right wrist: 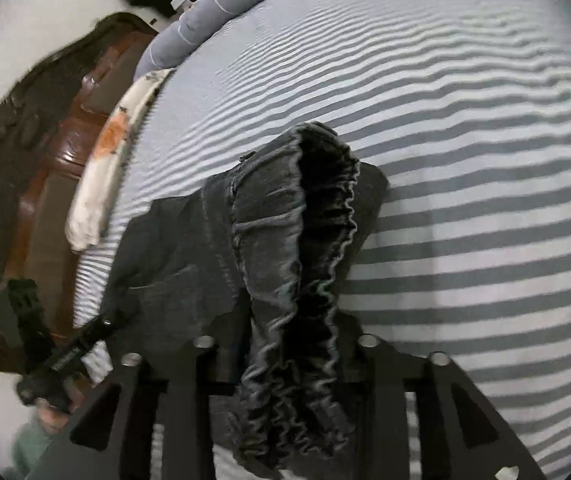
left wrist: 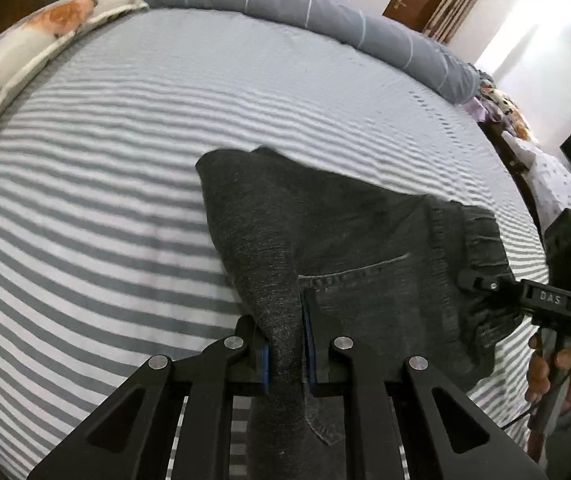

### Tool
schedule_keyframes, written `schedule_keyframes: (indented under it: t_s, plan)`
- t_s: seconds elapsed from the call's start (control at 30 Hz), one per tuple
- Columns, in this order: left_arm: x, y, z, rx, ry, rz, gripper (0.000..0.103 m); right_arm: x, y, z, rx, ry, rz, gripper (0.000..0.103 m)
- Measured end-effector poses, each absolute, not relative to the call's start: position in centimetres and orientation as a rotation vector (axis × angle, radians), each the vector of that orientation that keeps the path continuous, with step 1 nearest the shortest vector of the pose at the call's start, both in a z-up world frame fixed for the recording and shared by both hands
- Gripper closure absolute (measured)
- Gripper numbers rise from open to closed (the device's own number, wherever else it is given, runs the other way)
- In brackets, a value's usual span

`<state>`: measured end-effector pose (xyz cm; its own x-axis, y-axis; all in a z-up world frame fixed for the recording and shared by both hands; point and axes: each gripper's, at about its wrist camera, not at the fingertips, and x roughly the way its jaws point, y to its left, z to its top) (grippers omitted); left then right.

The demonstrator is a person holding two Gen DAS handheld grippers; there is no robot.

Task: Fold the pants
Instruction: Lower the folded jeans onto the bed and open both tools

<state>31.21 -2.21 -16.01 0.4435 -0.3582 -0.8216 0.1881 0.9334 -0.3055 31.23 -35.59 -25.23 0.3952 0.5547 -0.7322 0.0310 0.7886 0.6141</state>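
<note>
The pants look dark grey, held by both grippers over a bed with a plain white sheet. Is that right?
Not quite. The sheet is not plain white: it has grey and white stripes, as both wrist views show. The rest holds: the dark grey pants are held by the left gripper and by the right gripper, which grips the gathered waistband.
</note>
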Motion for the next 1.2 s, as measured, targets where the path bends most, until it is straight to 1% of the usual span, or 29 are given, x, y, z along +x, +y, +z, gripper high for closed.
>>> schedule_keyframes:
  t_s: [0.03,0.07,0.1,0.2,0.47,0.6,0.63,0.83,0.97,1.1,1.2]
  plan:
    - [31.0,-2.2,-16.3,-0.166,1.057,-0.339,0.086,30.8,-35.3,-25.1,0.537,1.115,0.328,0.054]
    - [30.8,-2.3,-16.5,-0.154,1.056,-0.334,0.081,30.7,-35.0,-24.9,0.505,1.108,0.313,0.050]
    - [30.7,-2.3,-16.6,-0.145,1.057,-0.323,0.078,30.2,-34.7,-24.7,0.463,1.101,0.301,0.045]
    - [29.9,-2.2,-17.0,-0.148,1.057,-0.295,0.069,28.8,-34.5,-24.5,0.401,1.089,0.283,0.042]
    - [26.6,-2.6,-16.9,-0.089,1.051,-0.176,0.056,25.2,-35.5,-24.5,0.416,1.041,0.216,0.037]
    - [25.9,-3.3,-17.0,-0.051,1.058,-0.129,0.054,25.2,-35.5,-25.4,0.423,1.067,0.166,0.036]
    - [25.8,-3.7,-17.1,-0.037,1.059,-0.118,0.054,25.4,-35.2,-25.5,0.406,1.072,0.153,0.034]
    - [25.9,-4.1,-17.9,-0.005,1.055,-0.093,0.054,25.8,-34.4,-25.6,0.381,1.090,0.109,0.032]
    - [25.5,-3.9,-18.0,-0.020,1.037,-0.093,0.053,26.9,-33.4,-25.4,0.377,1.121,0.076,0.028]
    - [25.2,-2.9,-17.5,-0.068,1.027,-0.087,0.048,26.7,-32.6,-23.8,0.342,1.118,0.038,0.027]
    - [24.2,-2.8,-16.9,-0.020,1.025,-0.063,0.048,25.7,-31.9,-21.7,0.343,1.075,0.026,0.027]
